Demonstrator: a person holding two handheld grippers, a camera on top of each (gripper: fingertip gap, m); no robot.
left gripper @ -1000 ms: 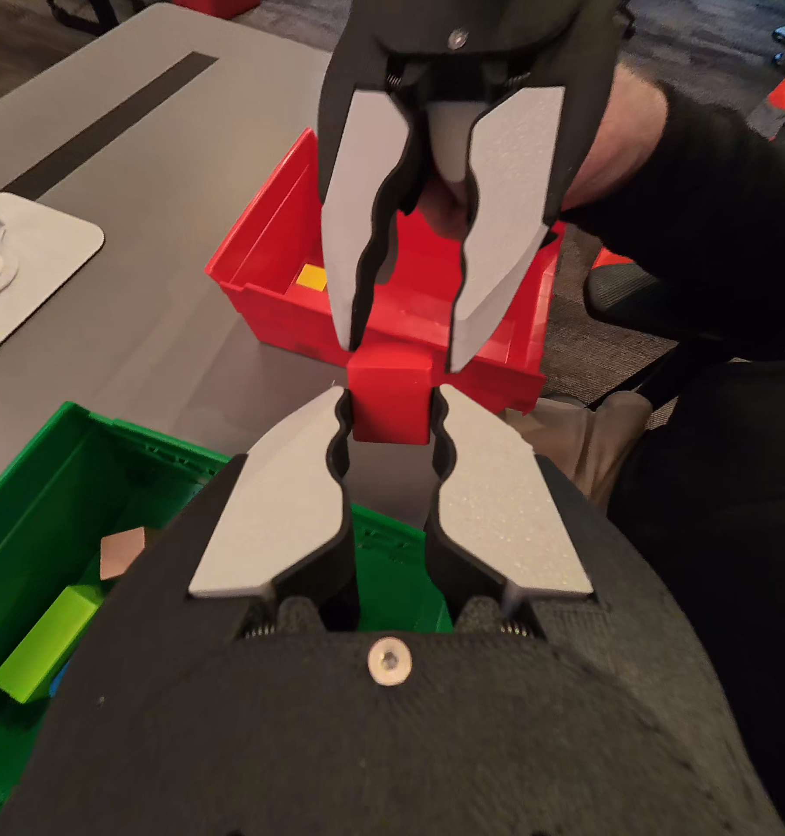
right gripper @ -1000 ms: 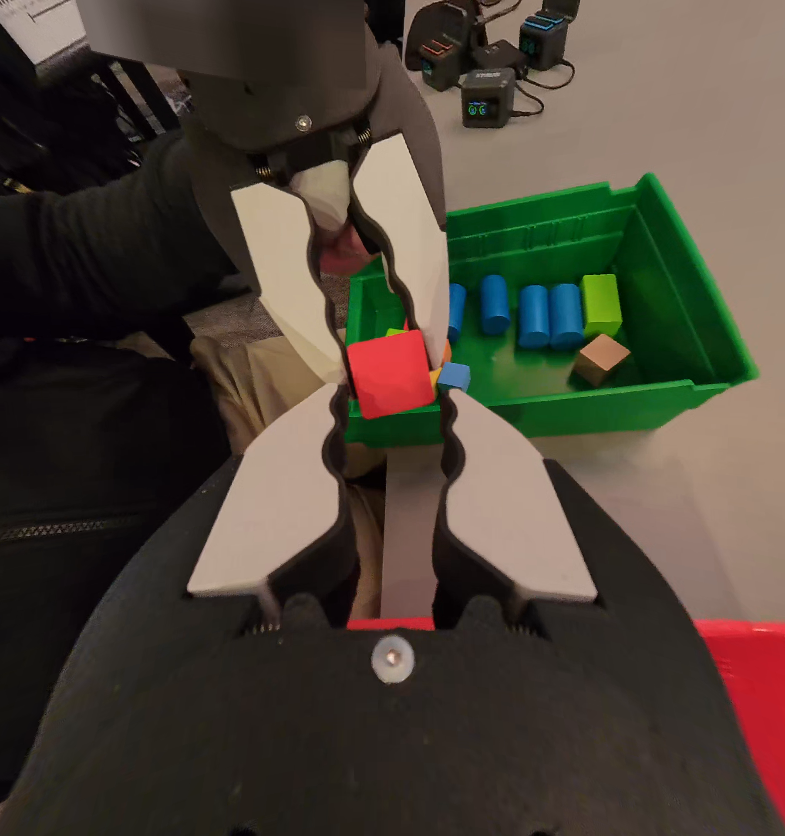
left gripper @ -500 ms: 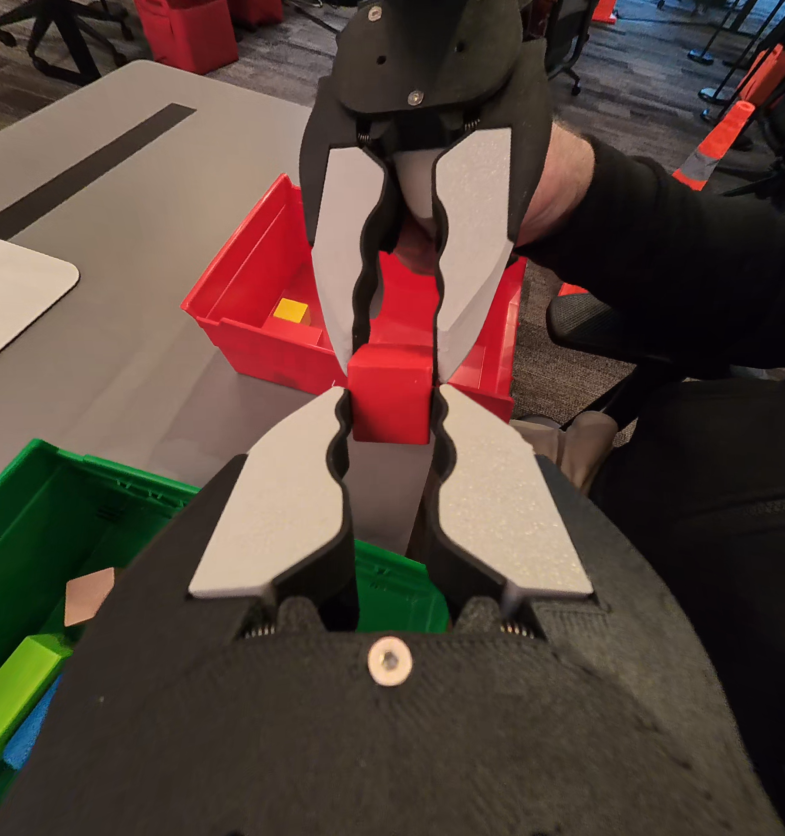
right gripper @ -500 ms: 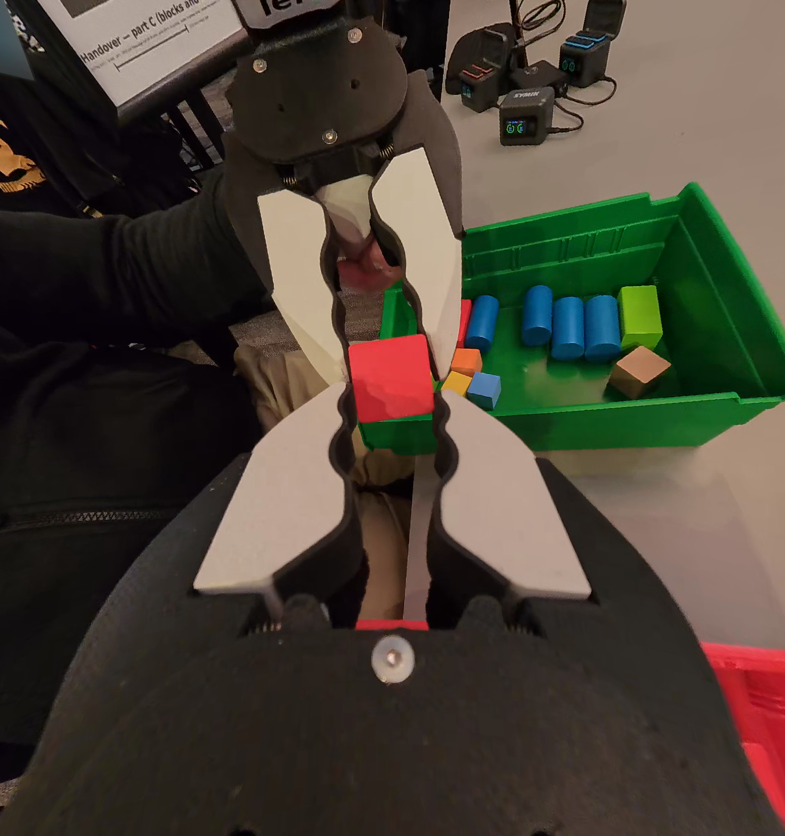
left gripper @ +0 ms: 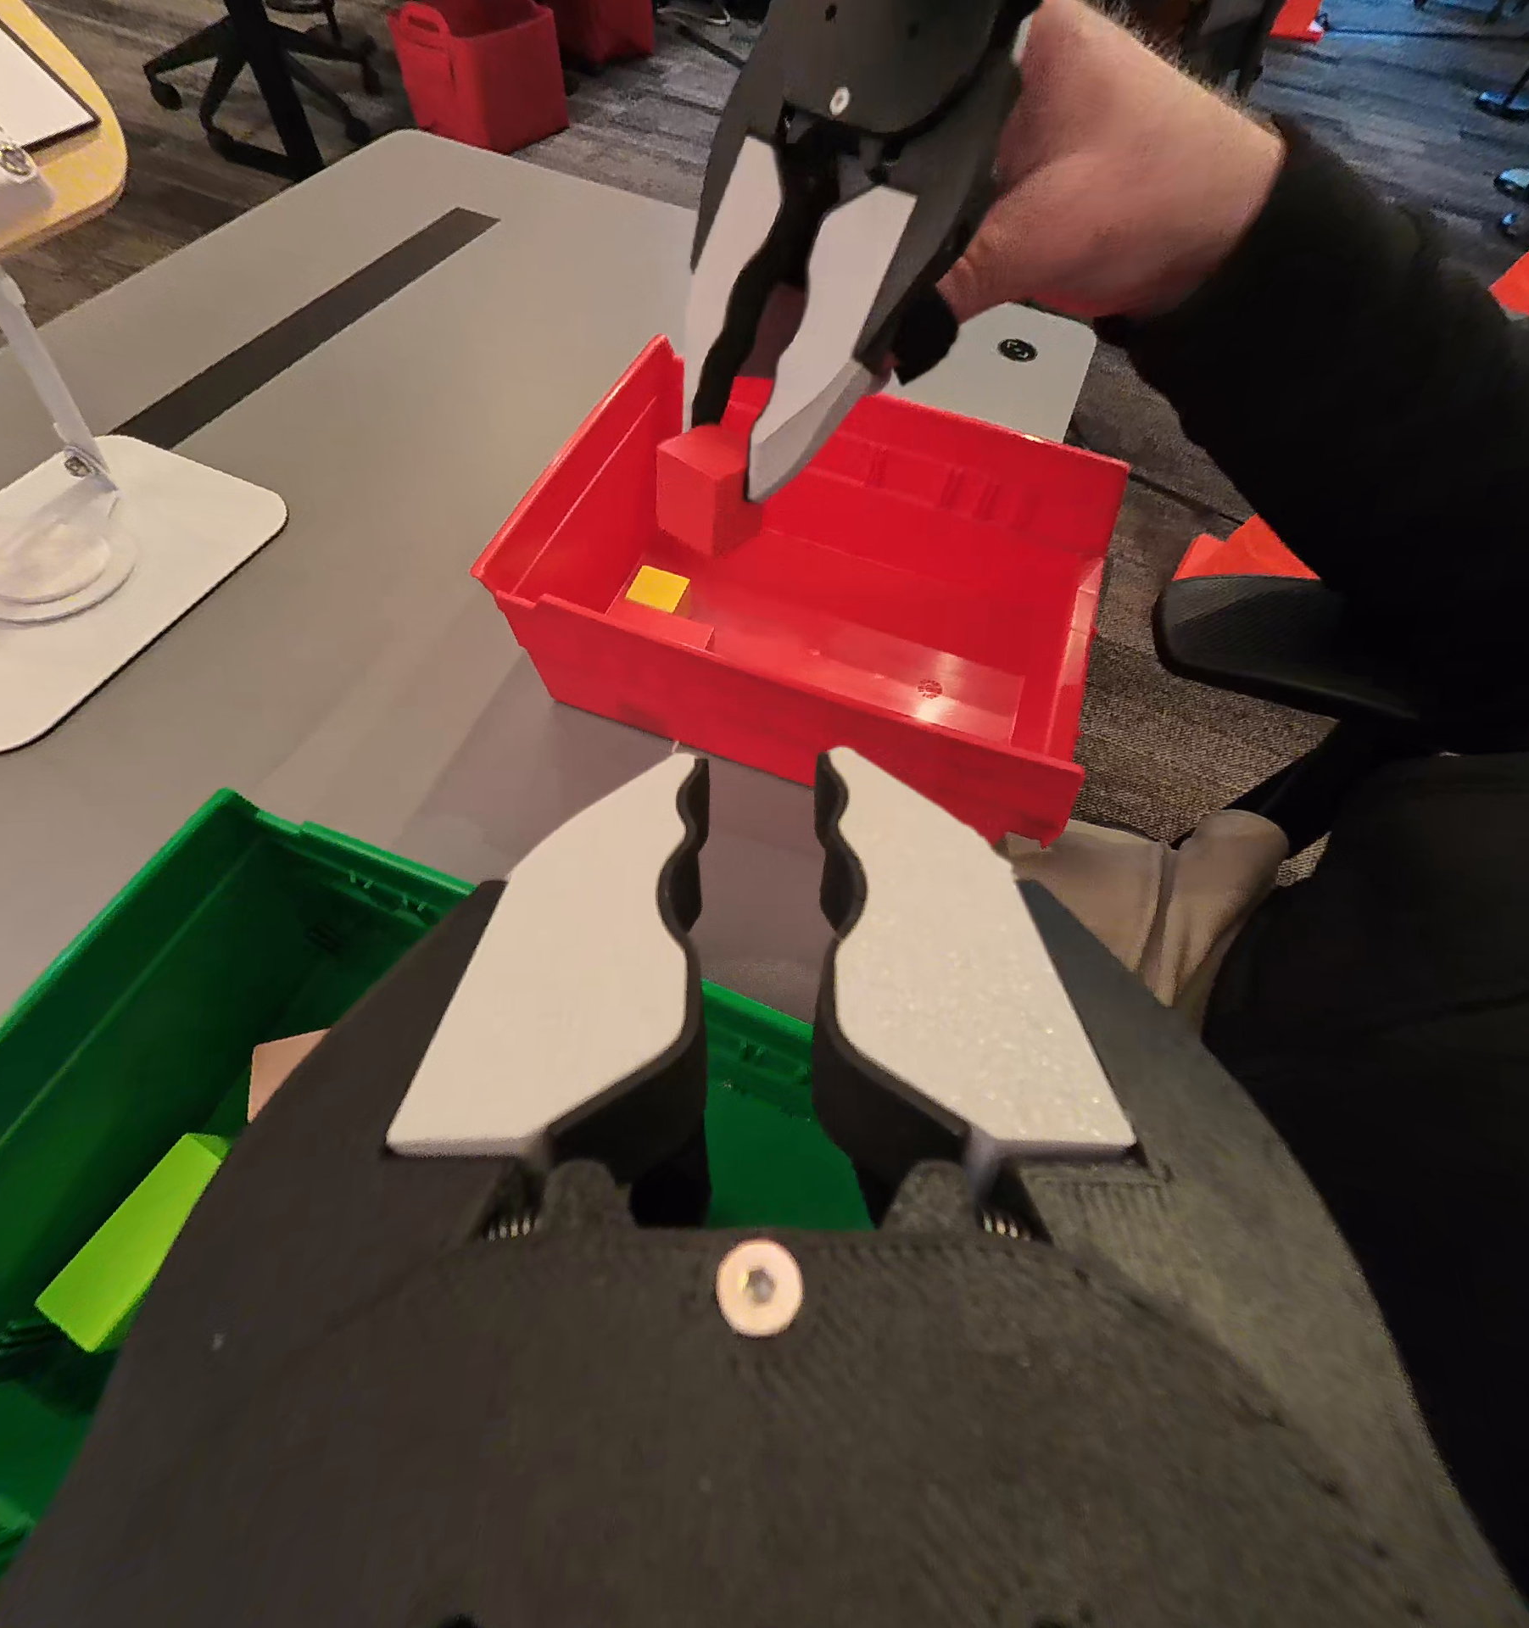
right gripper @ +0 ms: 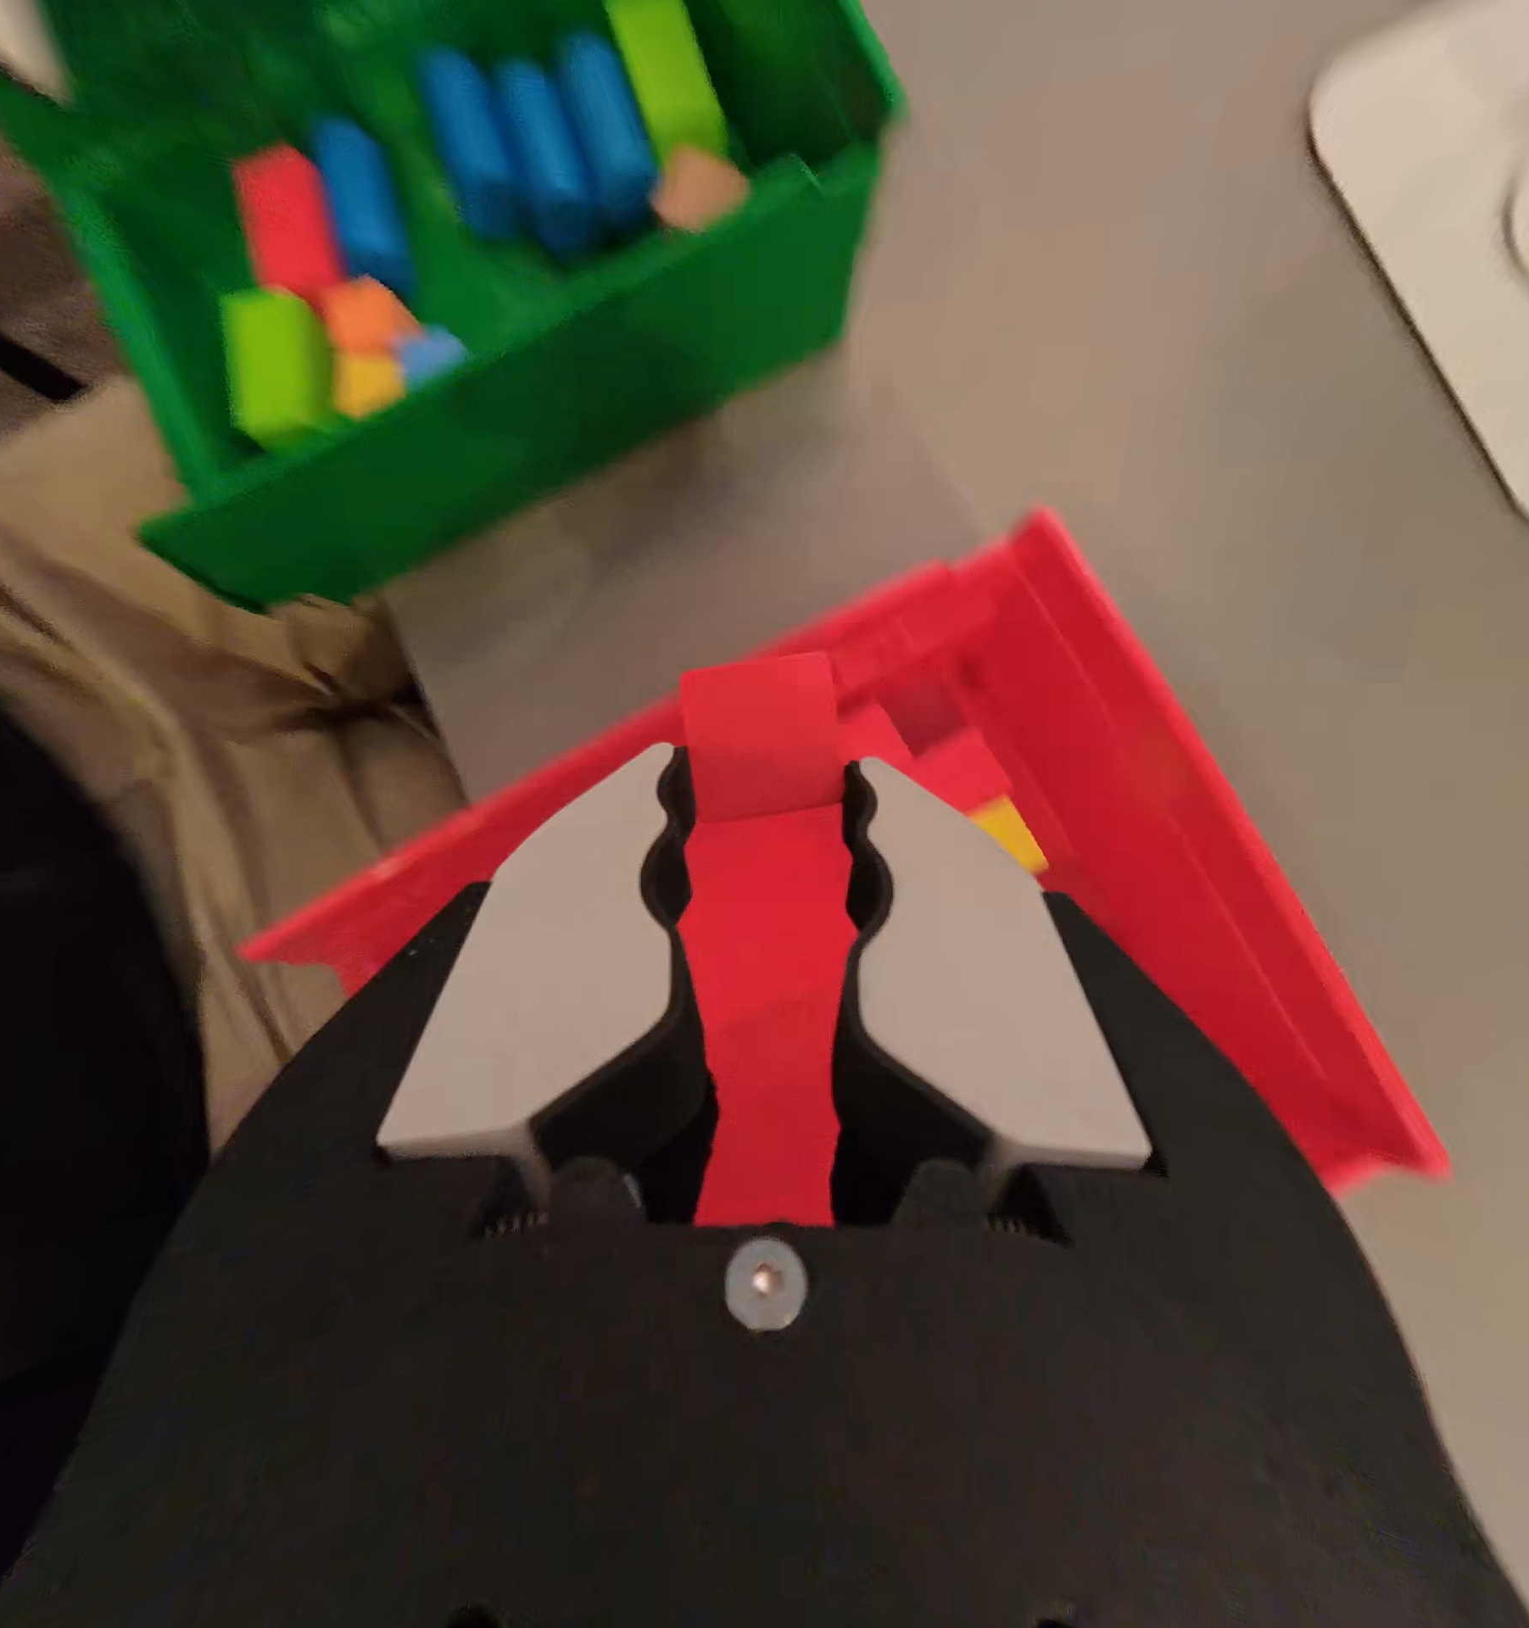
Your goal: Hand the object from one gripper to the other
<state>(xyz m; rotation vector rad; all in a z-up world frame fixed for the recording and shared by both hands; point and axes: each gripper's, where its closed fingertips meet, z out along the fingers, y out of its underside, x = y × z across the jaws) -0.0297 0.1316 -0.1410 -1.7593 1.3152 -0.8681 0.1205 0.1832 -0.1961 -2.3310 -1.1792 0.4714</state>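
A grey table (left gripper: 373,458) with a dark inlaid strip (left gripper: 302,326) carries a red bin (left gripper: 796,696), a green bin (left gripper: 108,969) just beside it, and a white stand base (left gripper: 117,581) farther off

bin (left gripper: 796,705) interior: mostly open | obstacle: yellow cube (left gripper: 657,588) near left wall | red block (right gripper: 756,736) possibly above it

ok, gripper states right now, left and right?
Left gripper: open, holding nothing.
Right gripper: shut on the red cube, held over the red bin.
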